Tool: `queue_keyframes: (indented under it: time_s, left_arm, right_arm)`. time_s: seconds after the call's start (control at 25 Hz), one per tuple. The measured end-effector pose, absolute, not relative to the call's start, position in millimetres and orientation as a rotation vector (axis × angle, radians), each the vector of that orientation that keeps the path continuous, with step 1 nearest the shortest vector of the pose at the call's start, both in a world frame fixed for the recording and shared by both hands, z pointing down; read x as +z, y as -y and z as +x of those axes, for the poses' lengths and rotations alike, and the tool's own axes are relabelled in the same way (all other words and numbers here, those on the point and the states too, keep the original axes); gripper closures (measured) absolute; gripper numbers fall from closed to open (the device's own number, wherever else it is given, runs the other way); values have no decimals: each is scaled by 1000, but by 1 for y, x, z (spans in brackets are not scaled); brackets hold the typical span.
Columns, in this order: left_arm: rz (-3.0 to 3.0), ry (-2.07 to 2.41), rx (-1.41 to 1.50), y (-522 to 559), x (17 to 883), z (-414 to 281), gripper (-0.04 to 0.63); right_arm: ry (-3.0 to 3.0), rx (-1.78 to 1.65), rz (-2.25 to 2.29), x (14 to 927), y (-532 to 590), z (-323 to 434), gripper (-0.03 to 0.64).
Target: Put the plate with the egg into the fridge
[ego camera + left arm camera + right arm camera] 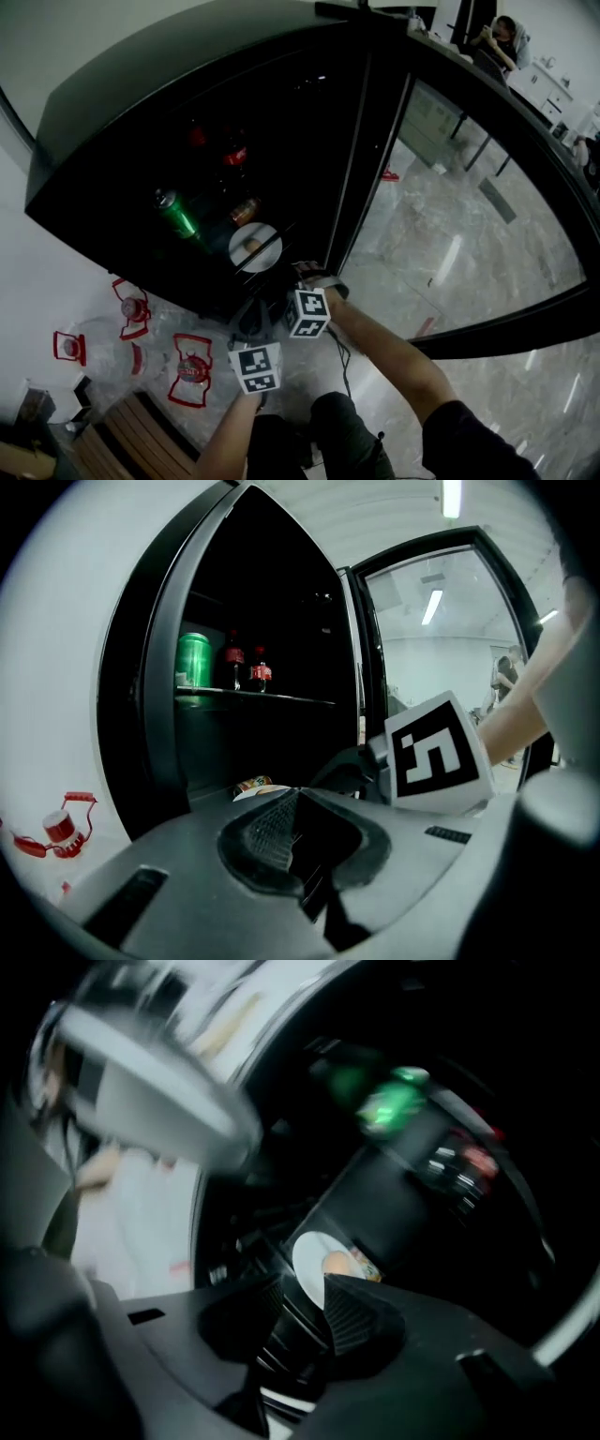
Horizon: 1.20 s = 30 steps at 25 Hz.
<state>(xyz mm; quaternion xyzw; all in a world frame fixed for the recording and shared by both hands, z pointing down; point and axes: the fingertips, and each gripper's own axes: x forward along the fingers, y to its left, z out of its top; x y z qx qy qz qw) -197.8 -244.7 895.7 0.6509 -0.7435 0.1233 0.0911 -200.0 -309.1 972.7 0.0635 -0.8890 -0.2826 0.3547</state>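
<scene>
Fridge surface [217,240] bears the plate [265,242] with egg [251,246]; right claw [302,1288] spread, left claw [298,794] pressed together, so shutting the door [450,216] seems next.

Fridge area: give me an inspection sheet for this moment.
Surface: fridge interior, dark; door open.
Job's things: plate with egg lies low inside the fridge.
Clutter: green can, two bottles higher up; small can by the plate.
Grippers: left gripper shut, empty; right gripper open, just before the plate.
Cables: thin dark lead, seemingly, below right gripper.
Surroundings: water jugs beside fridge; person far off.
</scene>
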Motion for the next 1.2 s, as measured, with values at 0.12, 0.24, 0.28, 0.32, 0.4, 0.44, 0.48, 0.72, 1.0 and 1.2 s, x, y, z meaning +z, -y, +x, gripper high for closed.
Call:
queue_keyframes:
  time_s: [0.12, 0.24, 0.28, 0.32, 0.4, 0.44, 0.48, 0.72, 1.0, 1.2]
  left_arm:
    - [1970, 2196, 359, 243, 882, -191, 588]
    - [2004, 2174, 355, 239, 864, -178, 588]
    - [2019, 2166, 357, 237, 856, -172, 588]
    - [2035, 2158, 361, 235, 846, -166, 588]
    - [2056, 2143, 366, 227, 820, -156, 588]
    - [2059, 2137, 365, 222, 804, -152, 588]
    - [2060, 2132, 362, 215, 785, -148, 588]
    - [2132, 2067, 365, 165, 645, -119, 587]
    - [2253, 1999, 328, 115, 519, -77, 586]
    - [2278, 1980, 292, 96, 490, -54, 588]
  right_arm:
    - [2577, -282, 406, 931, 300, -182, 483]
    - [2743, 66, 600, 888, 294, -161, 483]
    - [2775, 129, 644, 874, 291, -154, 483]
    - [2799, 176, 682, 859, 287, -147, 483]
    - [2829, 244, 743, 827, 279, -132, 485]
    - [2838, 271, 767, 809, 275, -124, 485]
    - [2845, 295, 789, 789, 269, -115, 485]
    - [2834, 364, 905, 654, 213, -59, 508]
    - [2849, 322, 1019, 530, 144, -8, 508]
    - [2865, 305, 1061, 498, 113, 19, 508]
